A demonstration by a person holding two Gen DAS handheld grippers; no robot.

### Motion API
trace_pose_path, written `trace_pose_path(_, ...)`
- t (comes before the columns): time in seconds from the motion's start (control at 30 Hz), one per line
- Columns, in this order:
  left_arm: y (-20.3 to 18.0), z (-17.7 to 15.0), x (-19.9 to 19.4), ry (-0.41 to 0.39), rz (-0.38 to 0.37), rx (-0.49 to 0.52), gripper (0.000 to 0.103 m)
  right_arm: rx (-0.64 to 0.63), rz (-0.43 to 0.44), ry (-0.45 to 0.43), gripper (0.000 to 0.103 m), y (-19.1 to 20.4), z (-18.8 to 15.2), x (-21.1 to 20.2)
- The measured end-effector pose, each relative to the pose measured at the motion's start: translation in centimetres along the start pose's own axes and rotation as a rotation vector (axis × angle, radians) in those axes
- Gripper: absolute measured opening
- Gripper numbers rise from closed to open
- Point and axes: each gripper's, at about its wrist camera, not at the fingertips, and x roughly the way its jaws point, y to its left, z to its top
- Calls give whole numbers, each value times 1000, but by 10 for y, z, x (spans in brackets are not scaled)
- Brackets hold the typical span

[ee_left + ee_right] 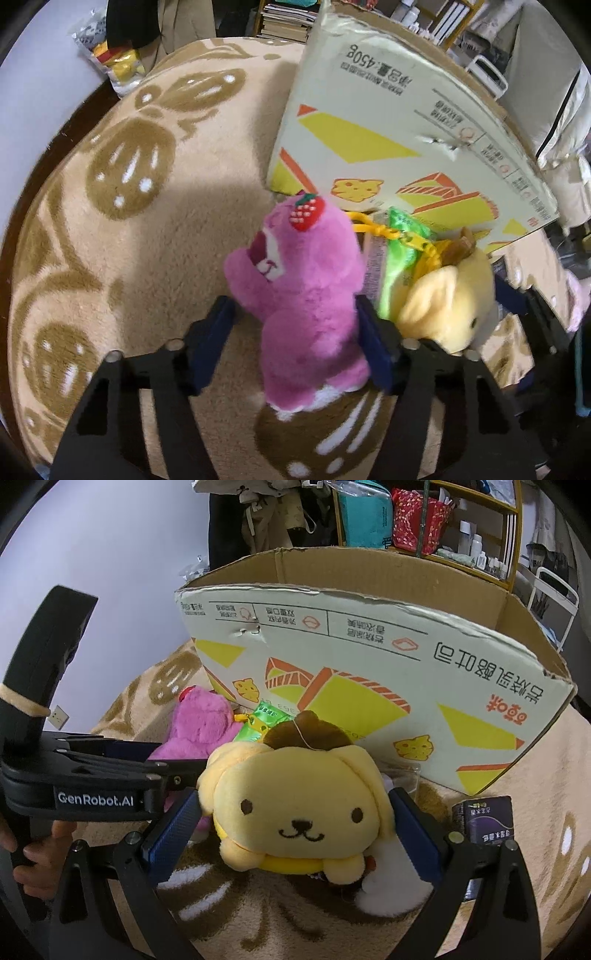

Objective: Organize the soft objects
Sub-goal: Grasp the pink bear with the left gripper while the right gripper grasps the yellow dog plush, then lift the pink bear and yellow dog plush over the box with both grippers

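A pink plush bear [306, 295] with a strawberry on its head sits on the beige carpet between the fingers of my left gripper [299, 332]; the jaws stand open around its body, the left pad apart from it. A yellow plush dog [295, 808] with a brown cap lies between the blue pads of my right gripper [295, 834], the jaws open and close on both sides. The dog also shows in the left wrist view [450, 302], the bear in the right wrist view [199, 727]. A green packet [399, 251] lies between the two toys.
A large open cardboard box [369, 657] stands just behind the toys. A dark small box [487, 819] lies right of the dog. A white soft piece [391, 882] lies under the dog. Shelves and clutter stand behind the box. A patterned carpet [147, 240] covers the floor.
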Motion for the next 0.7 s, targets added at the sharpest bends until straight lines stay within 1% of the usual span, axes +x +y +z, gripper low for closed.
trace_pose_path(0.1,-4,-1,-2,-8,1,23,53,-12,-4,4,103,2,-1,-1)
trace_pose_path(0.17,-12,-2,-3,-15,12,40,51,-23,-7,2,103,4,-2,-1)
trace_pose_path(0.27,-15,0,-3,-16,23,46,49,-41,-18,6,102,5,-3,-1)
trace_pose_path(0.33,-15,0,-7,-26,36,35,48,-39,-30,24,101,5,-1,-1)
trace_pose_path(0.47,-14,-4,-13,-45,67,41,47,-35,-37,21,97,7,-1,-4)
trace_pose_path(0.53,-12,-4,-14,-43,60,37,45,-39,-37,20,95,7,-1,-6)
trace_pose_path(0.6,-13,-6,-16,-46,64,46,44,-23,-37,22,94,6,-2,-8)
trace_pose_path(0.7,-15,-6,-22,-66,83,71,44,38,-24,26,91,0,0,-12)
